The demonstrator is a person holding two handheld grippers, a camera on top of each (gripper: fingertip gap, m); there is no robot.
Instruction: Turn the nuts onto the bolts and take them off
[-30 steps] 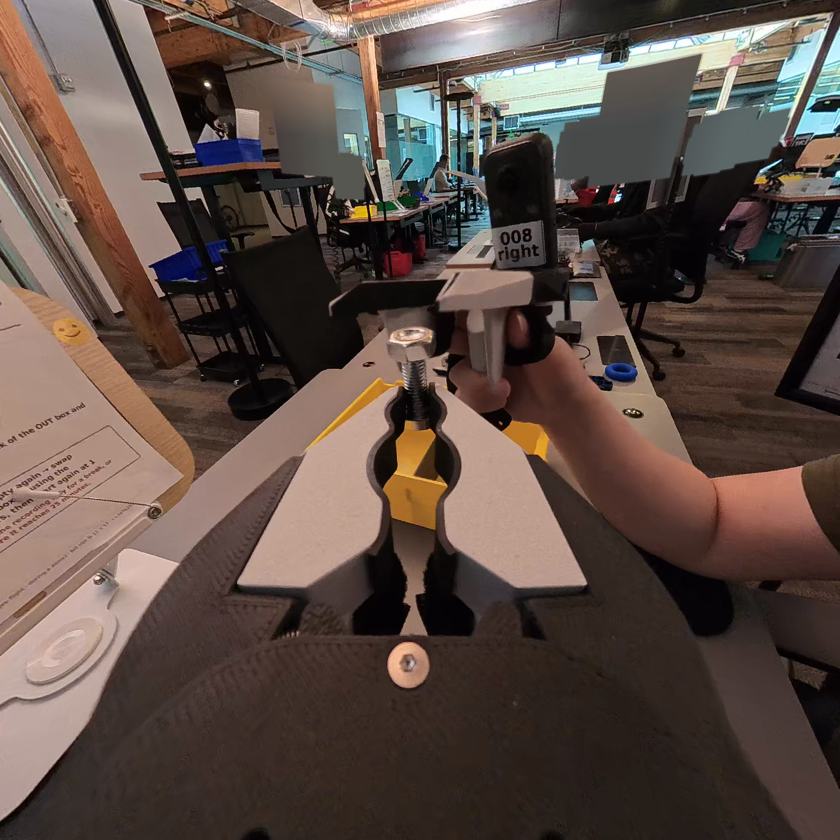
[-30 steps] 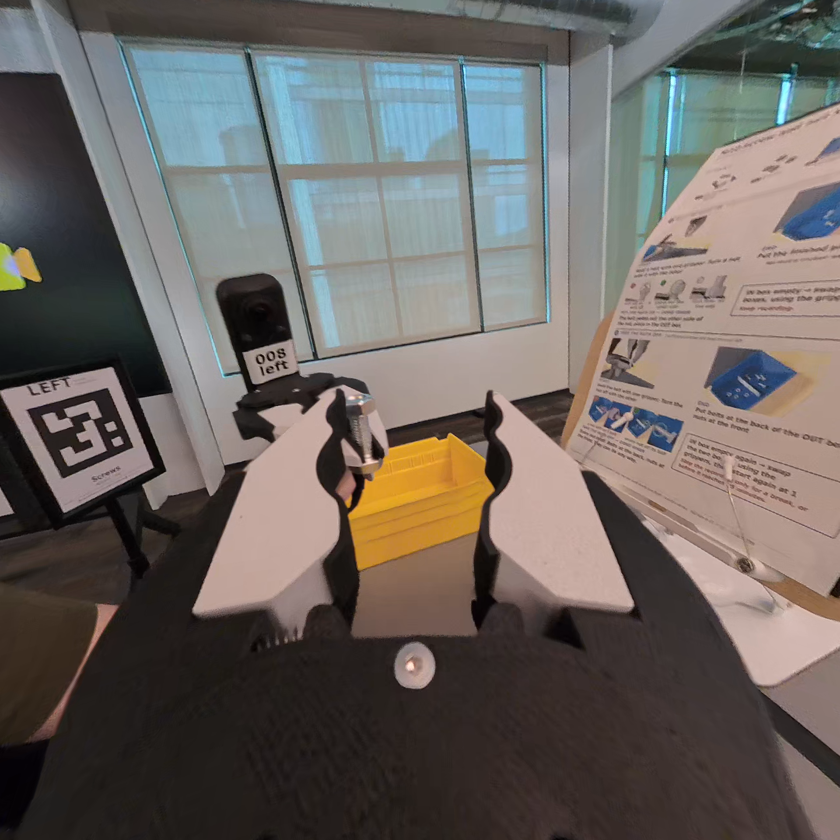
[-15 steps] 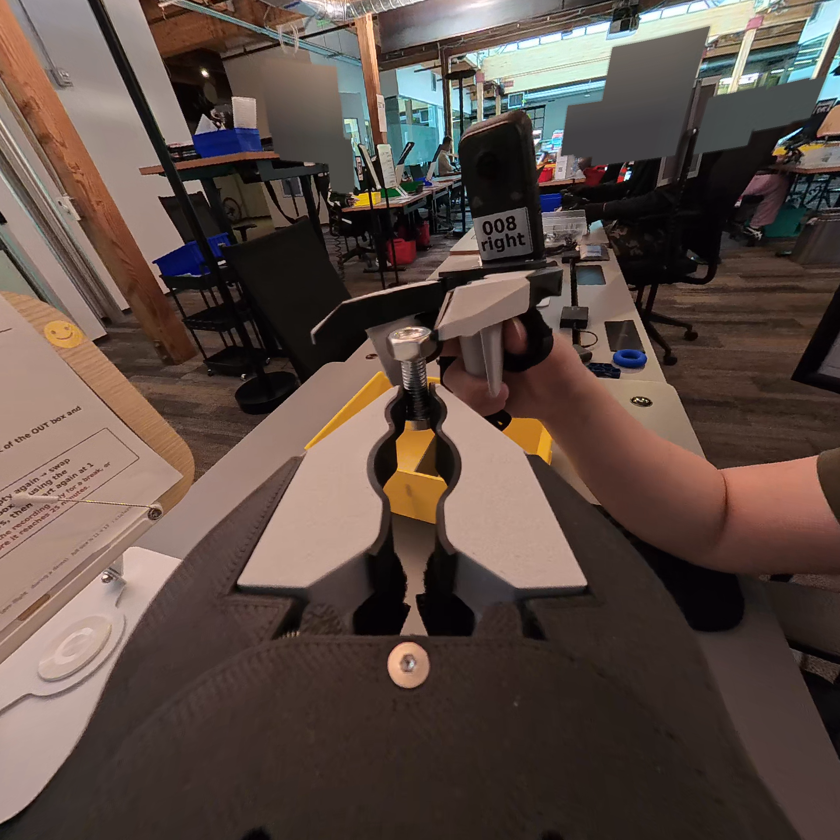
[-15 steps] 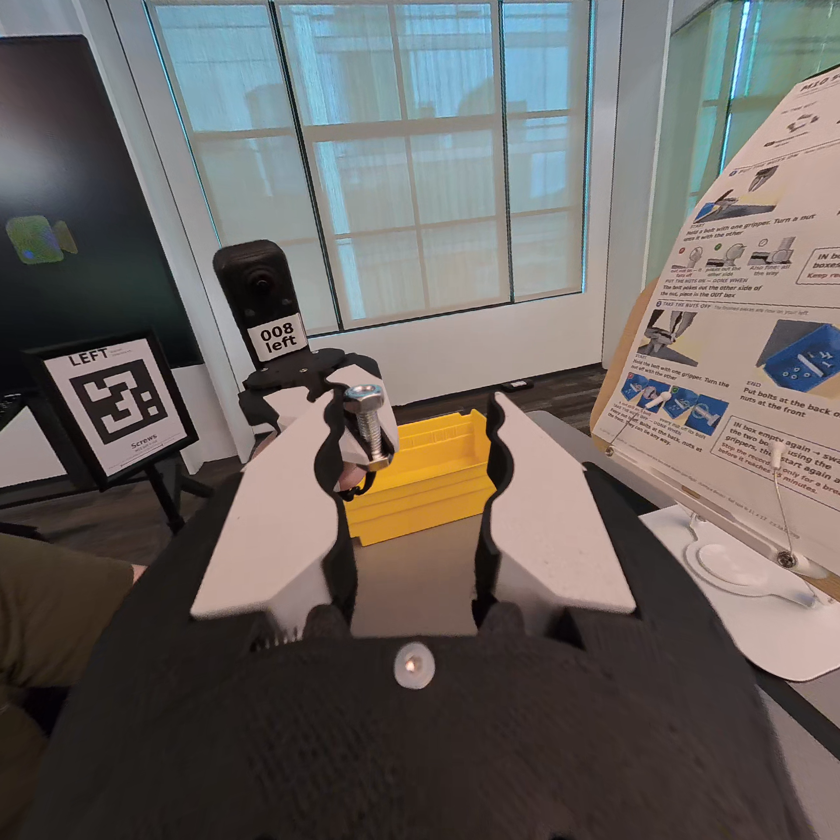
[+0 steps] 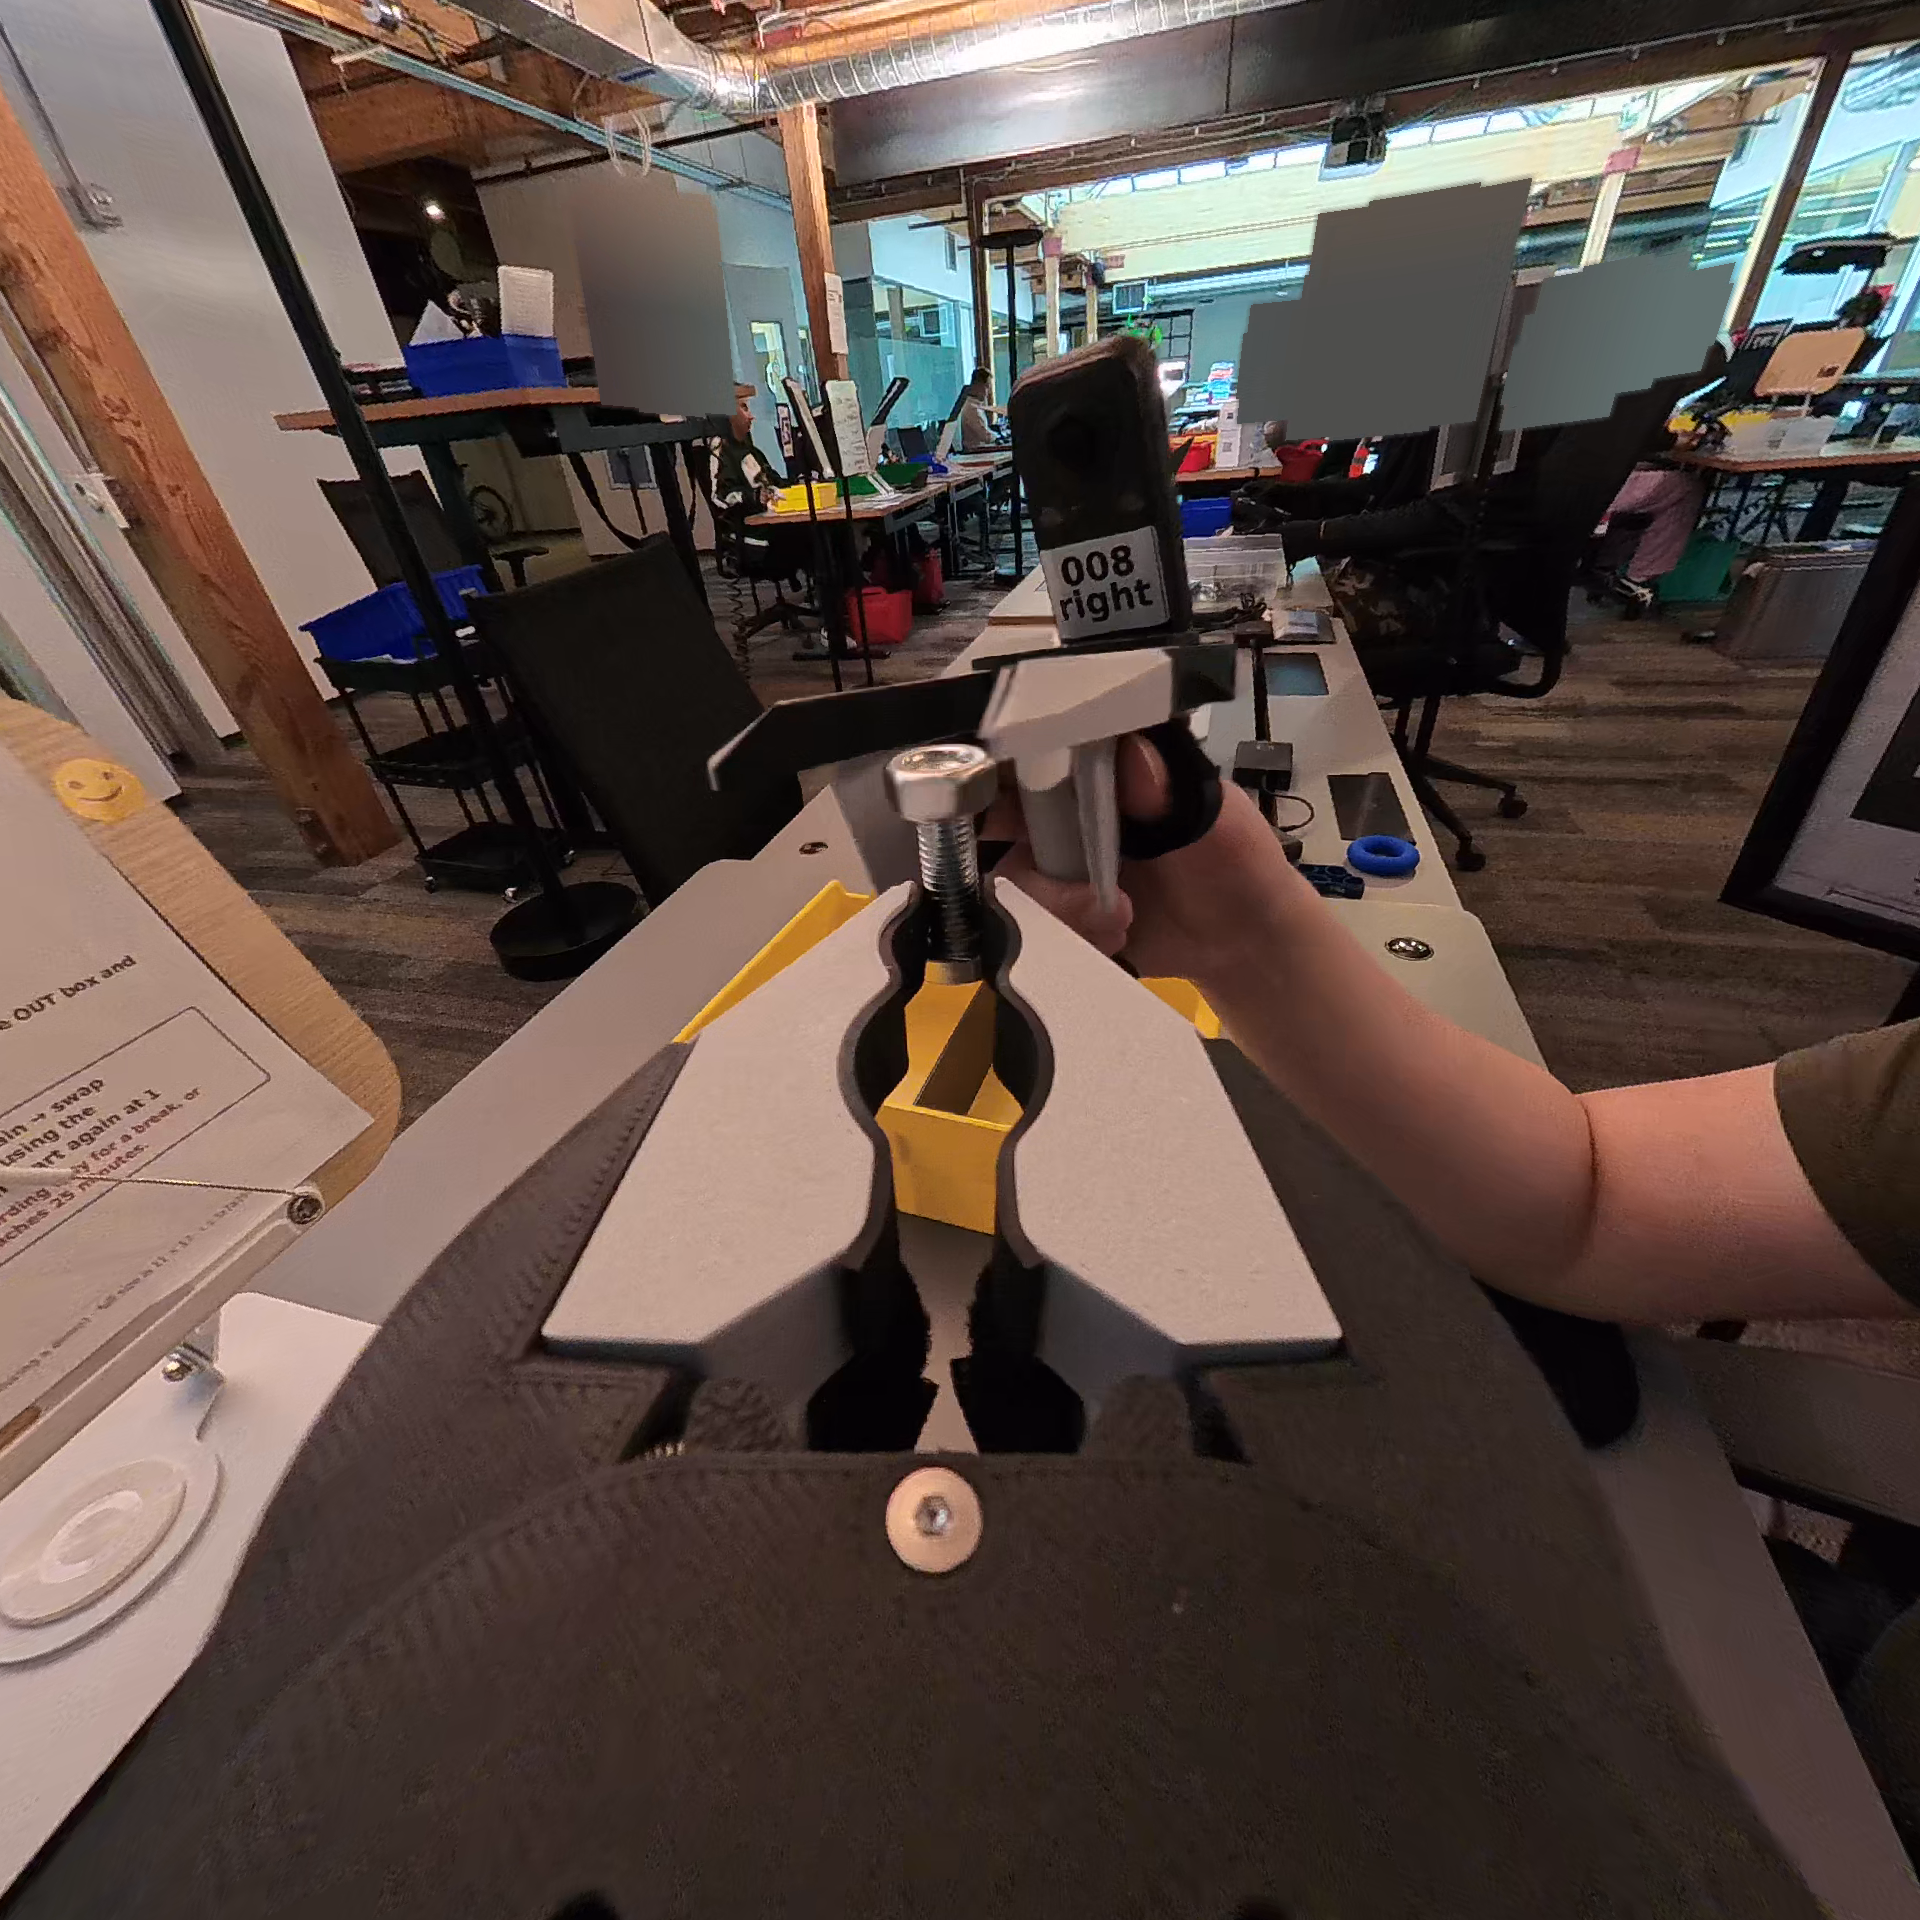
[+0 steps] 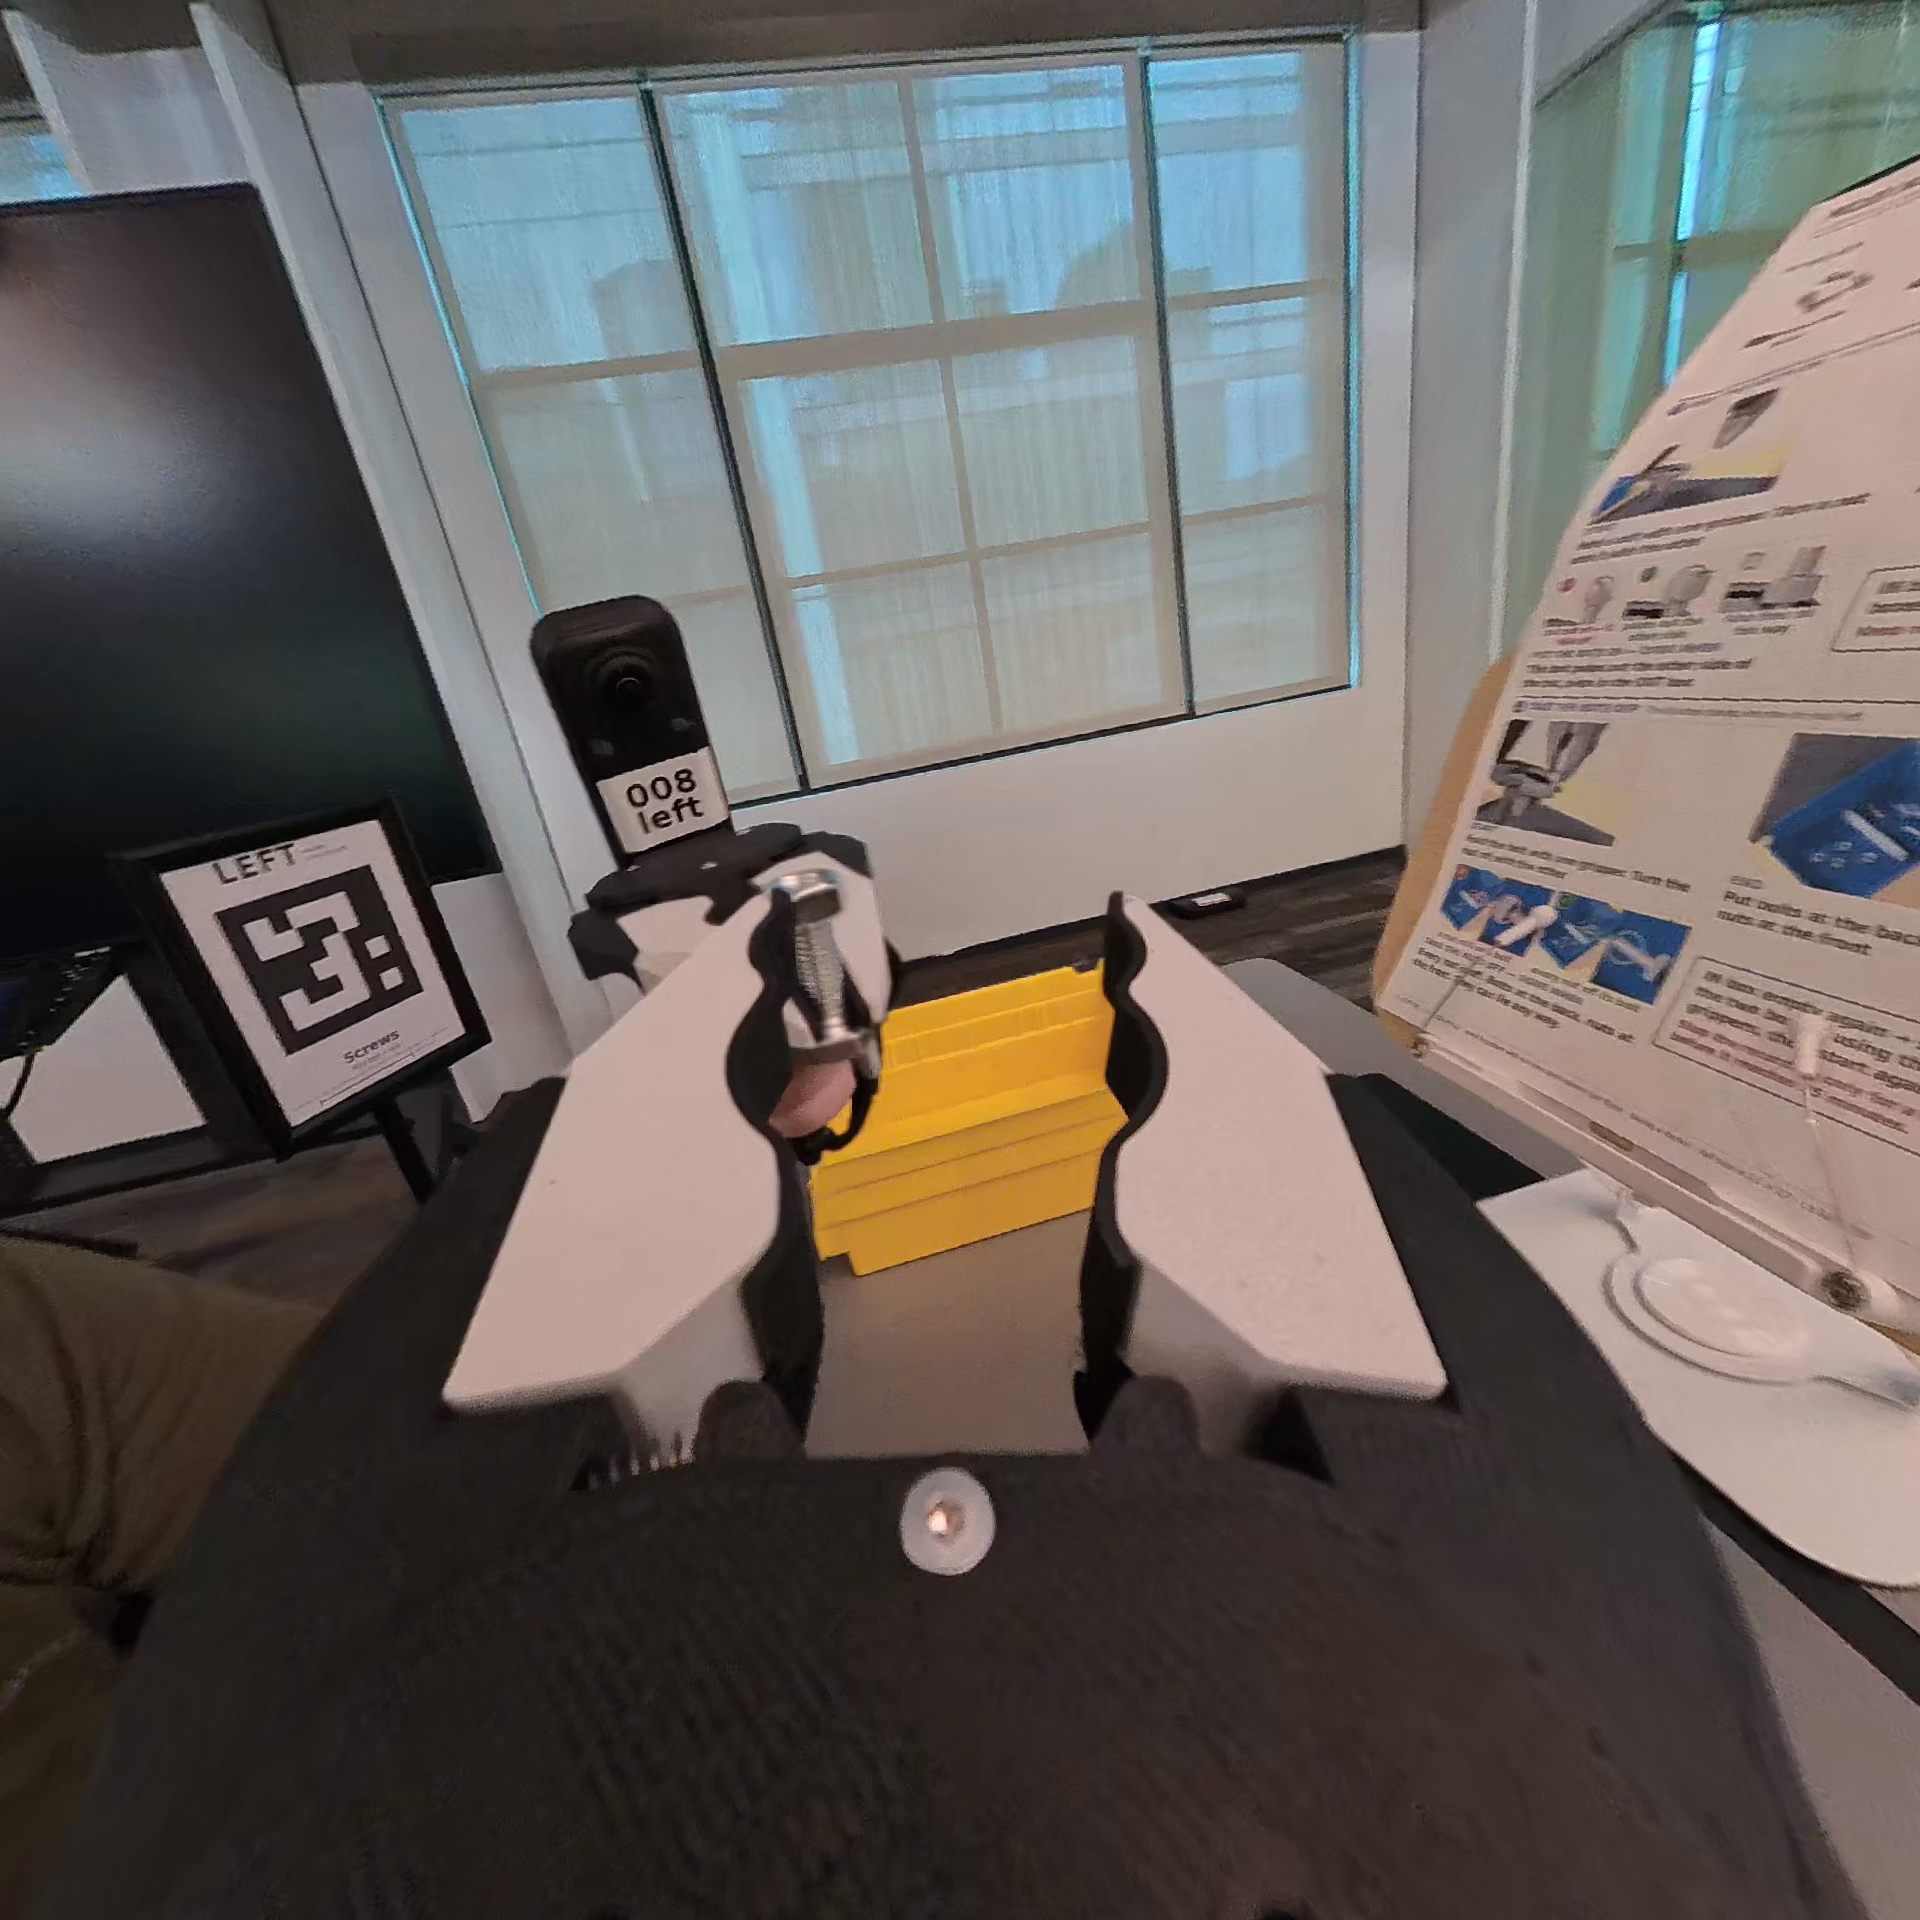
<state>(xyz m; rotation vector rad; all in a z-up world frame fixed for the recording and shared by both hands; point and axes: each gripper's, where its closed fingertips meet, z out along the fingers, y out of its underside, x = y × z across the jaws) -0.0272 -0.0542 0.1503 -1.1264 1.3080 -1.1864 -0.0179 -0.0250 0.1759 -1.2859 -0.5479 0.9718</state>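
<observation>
My left gripper (image 5: 951,920) is shut on a silver hex-head bolt (image 5: 943,831). It holds the bolt upright, head up, above a yellow bin (image 5: 940,1138) on the grey table (image 5: 520,1101). My right gripper (image 6: 945,925) is open and empty, with its jaws wide apart, and faces the left one. In the left wrist view the right gripper (image 5: 862,743) is level with the bolt head, just behind it. In the right wrist view the bolt (image 6: 816,966) stands in the left gripper (image 6: 831,997), in front of the yellow bin (image 6: 977,1101). Its lower end is blurred.
A tilted instruction board stands at the table edge (image 6: 1662,831), and also shows in the left wrist view (image 5: 104,1091). A framed marker sign (image 6: 312,966) stands on a stand by a dark screen. A black chair (image 5: 644,727) and a blue ring (image 5: 1382,854) lie beyond. Less than 4 cm separates the two grippers' tips.
My right gripper has shifted a little towards the bolt head, and its view has tilted and blurred. It stays open. My left gripper still holds the bolt in the same place.
</observation>
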